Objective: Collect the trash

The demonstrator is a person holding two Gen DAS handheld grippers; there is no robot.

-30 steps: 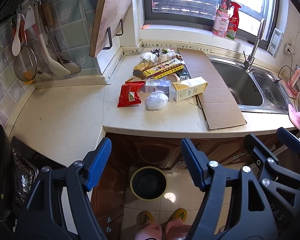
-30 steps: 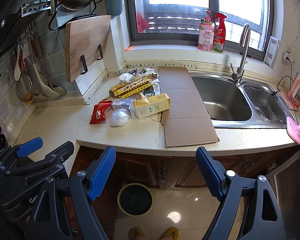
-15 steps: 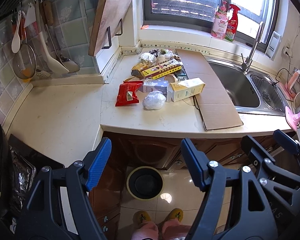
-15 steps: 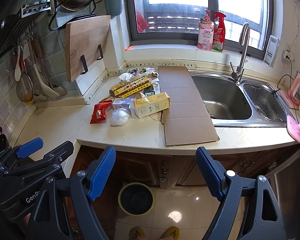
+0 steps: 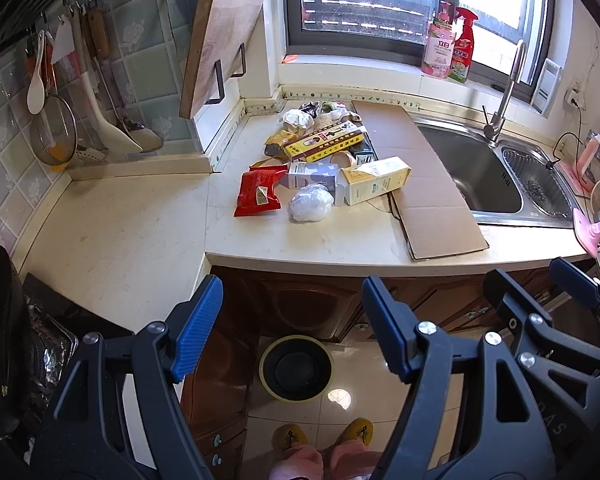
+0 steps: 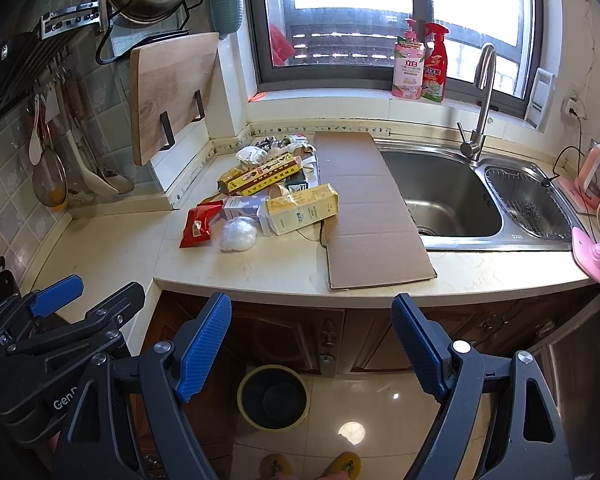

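Holding both claws short of the bench, in front of its front edge and above the floor. My left claw (image 5: 292,328) stands wide, nothing between its blue pads. My right claw (image 6: 312,344) is wide too, also empty. Each shows at the edge of the other's view.

Trash sits in a heap on the bench (image 6: 260,268), toward the back corner under the window:
- red snack packet (image 6: 198,224), nearest the left of the heap, lying flat
- crumpled white plastic bag (image 6: 239,234), just beside the packet
- pale yellow carton (image 6: 303,209) on its side, its end resting on the cardboard
- small white-and-grey box (image 6: 242,205) between packet and carton
- long yellow-and-brown box (image 6: 260,179) behind these, lying at an angle
- crumpled wrappers (image 6: 268,148) at the back by the wall; I cannot make out what they are

Flat cardboard sheet (image 6: 364,216) lies to the right of the heap, running from the back wall to the front edge, its long side overhanging the sink (image 6: 440,200).

Round bin (image 6: 274,396) with a yellow rim stands on the tile floor below the bench, against the cabinet doors, seen between the right claw's fingers. Yellow slippers (image 5: 324,436) of the person show at the bottom edge.
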